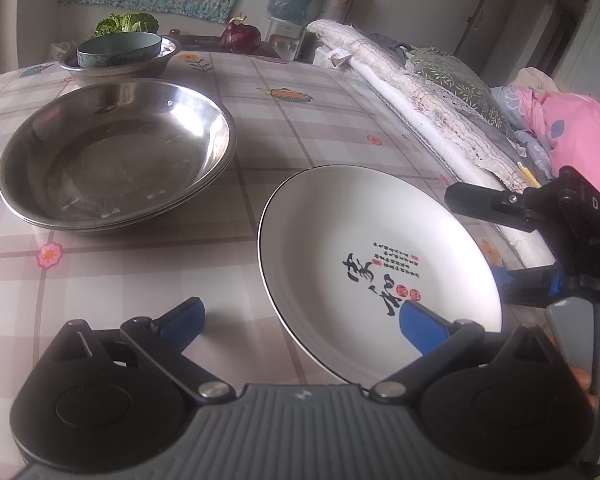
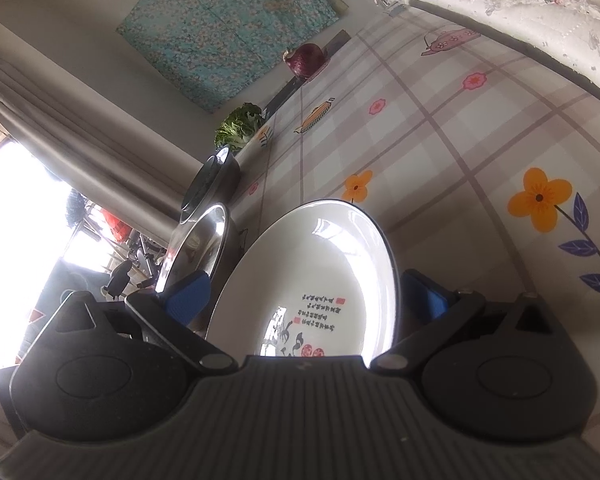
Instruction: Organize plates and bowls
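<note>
A white ceramic plate with a thin dark rim and black calligraphy with red seals (image 1: 364, 248) sits tilted above the checked, flower-printed tablecloth (image 1: 320, 120), its right side raised. The right gripper (image 2: 304, 300) has the plate's edge between its blue-padded fingers (image 2: 189, 294), one above the face and one beneath the rim; the fingers stand apart around it, and I cannot tell whether the pads actually press on it. In the left wrist view this gripper shows at the plate's right edge (image 1: 512, 240). The left gripper (image 1: 300, 320) hovers low at the near side, fingers spread wide, its right blue pad (image 1: 422, 326) over the plate's near rim and its left pad over bare cloth. To the left lie stacked shallow stainless steel plates (image 1: 115, 152), well apart from the white one. Behind them a pale blue bowl (image 1: 119, 50) rests inside a steel basin (image 1: 79, 70). A red onion (image 1: 240, 38) and a leafy green vegetable (image 1: 125, 22) stand at the table's far edge.
</note>
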Tool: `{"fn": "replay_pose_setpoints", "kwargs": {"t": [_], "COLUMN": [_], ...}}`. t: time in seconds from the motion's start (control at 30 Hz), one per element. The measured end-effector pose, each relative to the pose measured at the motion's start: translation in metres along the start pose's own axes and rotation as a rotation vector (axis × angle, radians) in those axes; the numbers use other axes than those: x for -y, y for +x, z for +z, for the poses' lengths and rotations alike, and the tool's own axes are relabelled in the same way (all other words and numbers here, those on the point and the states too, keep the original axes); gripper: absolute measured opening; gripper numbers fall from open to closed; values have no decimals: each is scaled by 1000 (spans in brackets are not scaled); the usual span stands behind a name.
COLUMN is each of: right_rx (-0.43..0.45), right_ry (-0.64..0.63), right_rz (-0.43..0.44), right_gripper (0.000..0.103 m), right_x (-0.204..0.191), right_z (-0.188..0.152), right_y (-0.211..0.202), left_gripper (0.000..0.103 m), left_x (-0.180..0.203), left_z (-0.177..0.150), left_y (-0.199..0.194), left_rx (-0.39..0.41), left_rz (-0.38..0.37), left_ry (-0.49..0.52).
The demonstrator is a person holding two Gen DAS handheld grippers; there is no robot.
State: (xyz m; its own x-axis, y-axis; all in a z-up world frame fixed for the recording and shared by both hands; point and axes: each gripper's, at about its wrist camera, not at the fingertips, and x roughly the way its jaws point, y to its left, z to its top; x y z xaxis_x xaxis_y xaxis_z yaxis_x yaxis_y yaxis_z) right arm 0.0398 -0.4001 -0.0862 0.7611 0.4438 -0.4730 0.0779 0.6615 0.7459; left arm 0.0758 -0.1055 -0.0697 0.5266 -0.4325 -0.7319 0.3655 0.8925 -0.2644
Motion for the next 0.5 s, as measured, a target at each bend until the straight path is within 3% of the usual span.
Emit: {"fn": "replay_pose_setpoints", "kwargs": {"t": [0.5], "right_rx": [1], "right_ry": [9], "right_rz": [-7], "right_gripper": [102], "right_x": [-1], "right_z": [1], "right_y": [0], "left_gripper": [103], "left_x": [-8], "left_z": [2], "left_y": [-2], "left_rx": [-2], "left_rz": [-34], "left_ry": [-57]}}
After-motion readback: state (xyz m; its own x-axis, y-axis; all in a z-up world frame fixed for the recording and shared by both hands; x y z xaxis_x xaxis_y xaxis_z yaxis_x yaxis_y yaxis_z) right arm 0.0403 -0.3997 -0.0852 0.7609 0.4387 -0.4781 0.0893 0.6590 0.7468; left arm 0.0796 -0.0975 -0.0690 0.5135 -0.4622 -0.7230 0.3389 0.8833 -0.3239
